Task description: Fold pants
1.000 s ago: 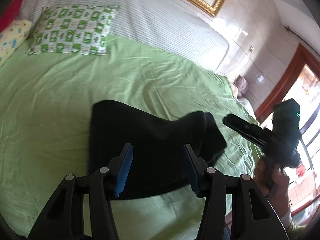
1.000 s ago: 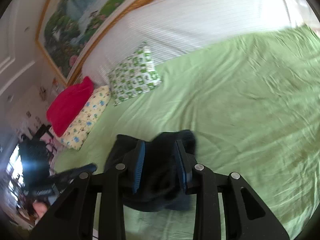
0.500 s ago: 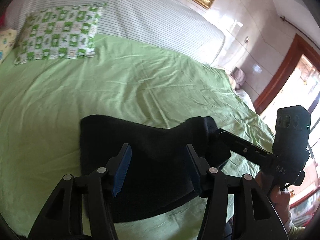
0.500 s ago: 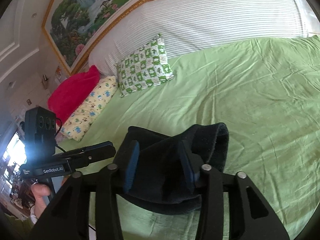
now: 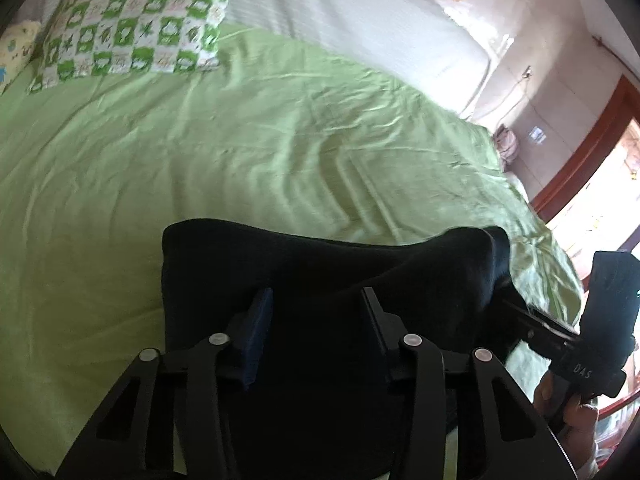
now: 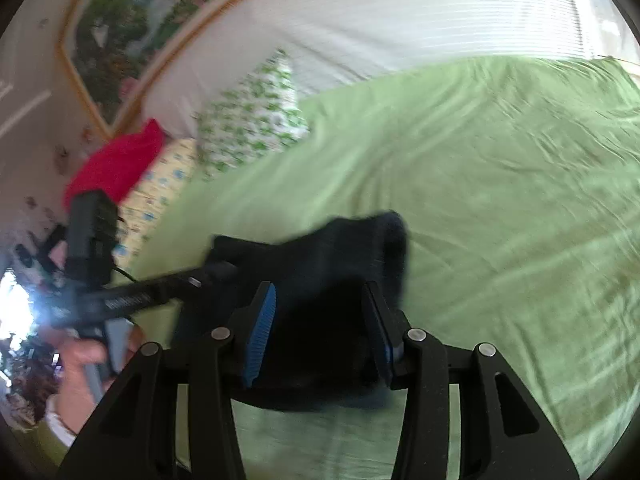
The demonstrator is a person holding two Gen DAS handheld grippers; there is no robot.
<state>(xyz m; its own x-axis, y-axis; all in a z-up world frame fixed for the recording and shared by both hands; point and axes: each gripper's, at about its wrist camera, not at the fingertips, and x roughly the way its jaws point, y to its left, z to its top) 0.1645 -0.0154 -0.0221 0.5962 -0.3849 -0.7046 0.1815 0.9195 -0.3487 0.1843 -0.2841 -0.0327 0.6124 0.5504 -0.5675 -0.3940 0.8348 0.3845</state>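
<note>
Black soft-fabric pants (image 5: 320,280), folded into a compact bundle, lie on the wrinkled light-green bed sheet (image 5: 200,168), near the bed's front edge. Left side of the bundle is flat; right end is bunched up into a raised hump.

Left gripper (image 5: 316,308): black frame, blue pads, jaws spread wide, hovering over the middle of the bundle. Nothing between the pads; contact with the fabric can't be confirmed from this angle.

Right gripper (image 6: 320,312): jaws also spread, over the bundle's right part, nothing pinched. That view is motion-blurred. In the left wrist view its tip reaches the raised right end of the bundle, and whether it touches can't be told.

Seen from the right wrist camera, the left gripper's fingers point into the bundle's left end.

Background: 1 green-and-white checked pillow (image 5: 132,28) at the head of the bed, 1 yellow patterned pillow (image 6: 156,192) and 1 red cushion (image 6: 116,168) beside it, white striped headboard (image 6: 400,28), gold-framed landscape painting (image 6: 132,28) above.
</note>
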